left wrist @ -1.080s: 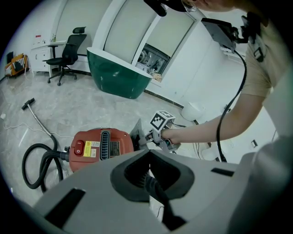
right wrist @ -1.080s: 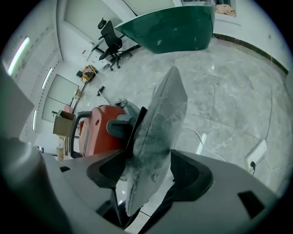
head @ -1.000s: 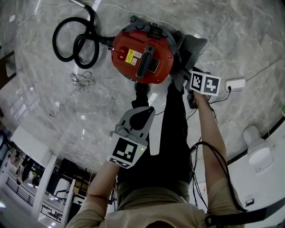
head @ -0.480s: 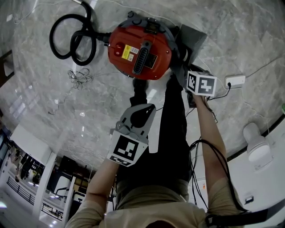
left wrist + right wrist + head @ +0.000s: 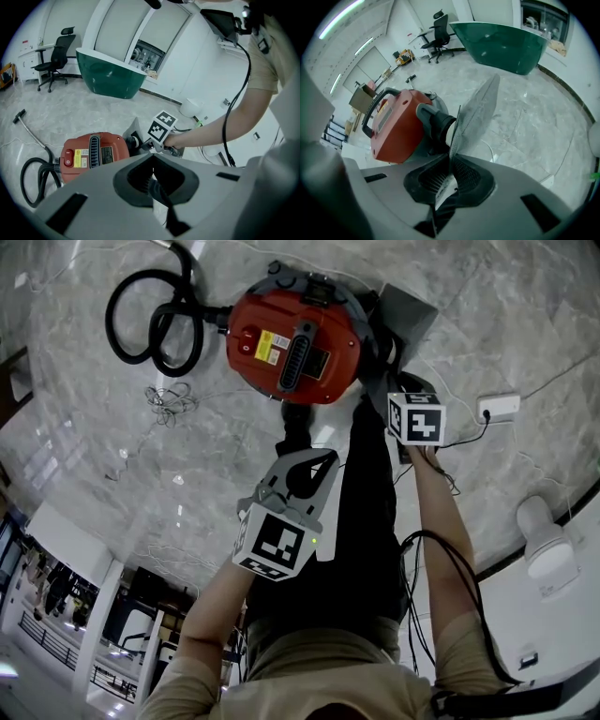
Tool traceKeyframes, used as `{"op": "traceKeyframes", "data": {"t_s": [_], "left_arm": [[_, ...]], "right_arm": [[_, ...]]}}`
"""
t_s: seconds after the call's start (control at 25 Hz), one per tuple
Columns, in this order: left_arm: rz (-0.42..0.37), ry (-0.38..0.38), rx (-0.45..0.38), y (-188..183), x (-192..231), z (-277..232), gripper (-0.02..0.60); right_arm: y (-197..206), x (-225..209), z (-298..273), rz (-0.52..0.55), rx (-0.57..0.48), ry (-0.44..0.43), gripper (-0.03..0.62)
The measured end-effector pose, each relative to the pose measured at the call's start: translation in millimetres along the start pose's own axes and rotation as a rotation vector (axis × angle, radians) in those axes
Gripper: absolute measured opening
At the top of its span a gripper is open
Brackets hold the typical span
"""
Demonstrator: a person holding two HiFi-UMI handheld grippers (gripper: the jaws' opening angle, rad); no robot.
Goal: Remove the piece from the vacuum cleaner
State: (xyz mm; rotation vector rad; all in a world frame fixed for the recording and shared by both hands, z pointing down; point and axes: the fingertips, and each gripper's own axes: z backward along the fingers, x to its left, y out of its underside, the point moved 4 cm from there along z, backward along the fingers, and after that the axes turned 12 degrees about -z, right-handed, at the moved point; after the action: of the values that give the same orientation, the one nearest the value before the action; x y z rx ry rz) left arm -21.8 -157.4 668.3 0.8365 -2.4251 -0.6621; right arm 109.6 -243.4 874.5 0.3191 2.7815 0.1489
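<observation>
Grey piece at the vacuum cleaner: right claw just clamped it (left claw clenched, empty); pull next.

The marble floor bears a red vacuum cleaner, black hose, tangled cord and power strip.

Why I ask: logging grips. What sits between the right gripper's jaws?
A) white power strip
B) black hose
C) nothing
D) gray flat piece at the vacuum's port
D: the right gripper, whose jaws have just been closing, pinches the edge of the gray flat piece beside the red vacuum cleaner.
</observation>
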Motion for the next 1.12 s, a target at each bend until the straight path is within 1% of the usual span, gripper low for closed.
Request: {"op": "traceKeyframes", "data": {"t_s": [0.08,0.16,0.28,0.36,0.48,0.6,0.72,0.76,0.84,0.92,1.0,1.12], "left_arm": [[-0.025,-0.007,-0.003,-3,4,-7,0.005],[-0.034,-0.028,-0.002,-5,12,-13,0.005],[-0.050,-0.062,0.009,-5,24,-23,0.005],[-0.062,-0.077,0.011,-6,30,-26,0.005],[-0.074,-0.081,0.008,-9,34,-29,0.005],[-0.080,-0.080,0.014,-8,35,-30,0.005],[-0.083,-0.080,0.033,-3,36,-32,0.005],[-0.081,-0.083,0.039,0,37,-33,0.005],[-0.067,-0.095,0.050,5,41,-33,0.005],[-0.051,-0.102,0.049,7,42,-33,0.005],[-0.047,-0.096,0.039,7,40,-33,0.004],[-0.044,-0.089,0.036,9,37,-36,0.005]], "right_arm": [[0,-1,1,-0.033,-0.003,-0.013,0.035],[0,-1,1,-0.058,-0.007,-0.028,0.035],[-1,-4,2,-0.135,-0.012,-0.072,0.035],[-1,-5,1,-0.153,-0.016,-0.095,0.035],[1,-7,-1,-0.148,-0.023,-0.117,0.035],[2,-7,-1,-0.111,-0.019,-0.104,0.035],[4,-7,-5,-0.096,-0.026,-0.092,0.035],[6,-7,-7,-0.074,-0.030,-0.074,0.035],[9,-9,-6,-0.008,-0.024,-0.009,0.026],[14,-14,-5,0.028,-0.031,0.011,0.026],[14,-15,-5,0.034,-0.034,0.008,0.026],[13,-14,-6,0.000,-0.023,-0.002,0.026]]}}
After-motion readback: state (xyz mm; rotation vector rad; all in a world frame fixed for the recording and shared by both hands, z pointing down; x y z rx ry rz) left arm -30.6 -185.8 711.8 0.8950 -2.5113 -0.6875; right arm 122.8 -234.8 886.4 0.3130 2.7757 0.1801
